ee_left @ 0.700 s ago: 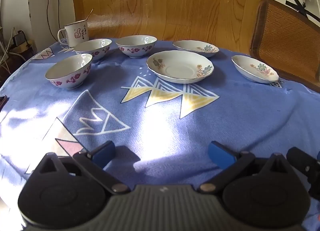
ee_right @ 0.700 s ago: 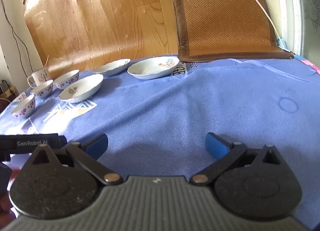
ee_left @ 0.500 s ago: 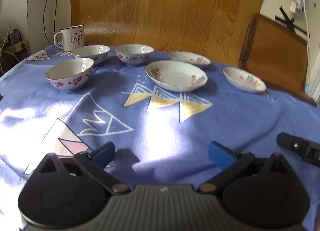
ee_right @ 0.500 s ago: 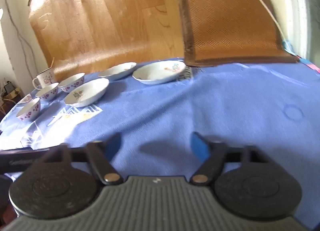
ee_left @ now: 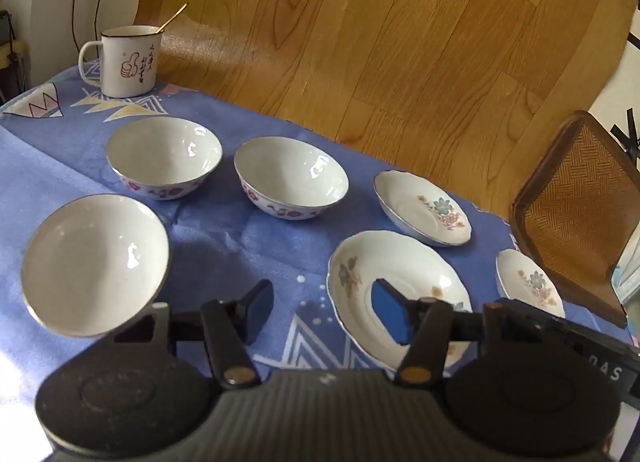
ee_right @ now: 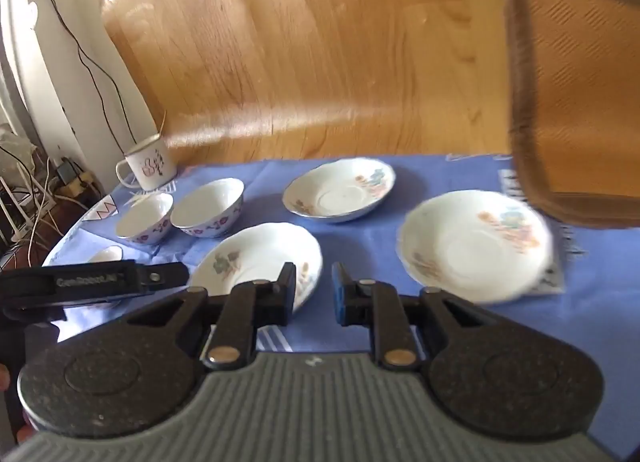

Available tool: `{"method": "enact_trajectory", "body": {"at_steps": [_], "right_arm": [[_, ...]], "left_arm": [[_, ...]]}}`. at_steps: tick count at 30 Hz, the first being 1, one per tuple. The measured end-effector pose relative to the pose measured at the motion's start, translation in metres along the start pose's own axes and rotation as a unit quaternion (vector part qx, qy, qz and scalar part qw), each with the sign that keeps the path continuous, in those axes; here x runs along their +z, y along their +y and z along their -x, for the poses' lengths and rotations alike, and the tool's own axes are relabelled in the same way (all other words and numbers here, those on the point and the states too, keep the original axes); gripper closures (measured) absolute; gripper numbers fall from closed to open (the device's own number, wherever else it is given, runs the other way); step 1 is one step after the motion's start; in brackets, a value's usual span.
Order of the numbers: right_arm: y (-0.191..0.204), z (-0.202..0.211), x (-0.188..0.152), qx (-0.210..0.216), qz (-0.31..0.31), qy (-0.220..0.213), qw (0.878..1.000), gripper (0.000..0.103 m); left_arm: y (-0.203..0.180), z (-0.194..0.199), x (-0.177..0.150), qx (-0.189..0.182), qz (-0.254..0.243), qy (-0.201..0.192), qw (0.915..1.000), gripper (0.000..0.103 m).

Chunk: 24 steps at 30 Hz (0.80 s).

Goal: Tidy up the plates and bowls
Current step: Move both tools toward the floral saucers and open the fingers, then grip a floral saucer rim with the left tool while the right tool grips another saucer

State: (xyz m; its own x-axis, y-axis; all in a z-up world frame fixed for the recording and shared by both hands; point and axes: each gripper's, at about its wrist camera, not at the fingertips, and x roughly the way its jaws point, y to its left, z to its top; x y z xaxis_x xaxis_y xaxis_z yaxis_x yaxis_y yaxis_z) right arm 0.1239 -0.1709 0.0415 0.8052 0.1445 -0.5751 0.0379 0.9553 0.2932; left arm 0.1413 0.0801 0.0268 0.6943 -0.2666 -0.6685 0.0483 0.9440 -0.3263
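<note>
Looking past my left gripper point(ee_left: 320, 312), half apart and empty, and my right gripper point(ee_right: 314, 290), nearly together and empty, I see plates point(ee_left: 400, 294) and bowls point(ee_left: 290, 181) on the blue cloth point(ee_left: 224, 229), then a thumbs-up mug point(ee_left: 128, 61).

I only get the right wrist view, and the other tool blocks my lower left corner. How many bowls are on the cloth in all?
Observer: Three. The third bowl stands upright and empty, apart from the other two, nearest the left gripper.
Operator: Is that gripper holding anything?
Observer: No. Its jaws are open with nothing between them; one pad shows in front of the large plate.
</note>
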Motion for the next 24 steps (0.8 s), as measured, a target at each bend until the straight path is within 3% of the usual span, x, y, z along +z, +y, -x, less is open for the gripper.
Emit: {"method": "enact_trajectory", "body": {"at_steps": [3, 5, 6, 12, 17, 20, 24], "right_arm": [[-0.006, -0.026, 0.002, -0.005, -0.012, 0.030, 0.999, 0.080], [-0.009, -0.033, 0.001, 0.002, -0.027, 0.043, 0.999, 0.083], [-0.009, -0.035, 0.001, 0.005, -0.030, 0.048, 0.998, 0.090], [-0.013, -0.002, -0.007, -0.002, -0.043, 0.028, 0.999, 0.091], [-0.042, 0.068, -0.034, -0.046, -0.066, -0.028, 0.996, 0.091], [-0.075, 0.115, -0.054, -0.101, -0.094, -0.057, 0.989, 0.091], [-0.119, 0.168, -0.077, -0.184, -0.130, -0.092, 0.970, 0.091]], "left_arm": [[-0.001, -0.015, 0.003, -0.003, -0.004, 0.017, 0.9998, 0.057], [0.000, -0.024, 0.002, -0.008, 0.007, 0.034, 0.9994, 0.079], [0.000, -0.025, 0.000, -0.015, 0.010, 0.036, 0.9992, 0.089], [-0.020, 0.000, -0.016, -0.020, -0.003, 0.026, 0.9995, 0.090], [-0.079, 0.026, -0.048, -0.063, -0.057, 0.020, 0.9962, 0.090], [-0.130, 0.025, -0.070, -0.110, -0.096, 0.039, 0.9885, 0.090], [-0.206, 0.016, -0.104, -0.172, -0.148, 0.064, 0.9717, 0.090]]}}
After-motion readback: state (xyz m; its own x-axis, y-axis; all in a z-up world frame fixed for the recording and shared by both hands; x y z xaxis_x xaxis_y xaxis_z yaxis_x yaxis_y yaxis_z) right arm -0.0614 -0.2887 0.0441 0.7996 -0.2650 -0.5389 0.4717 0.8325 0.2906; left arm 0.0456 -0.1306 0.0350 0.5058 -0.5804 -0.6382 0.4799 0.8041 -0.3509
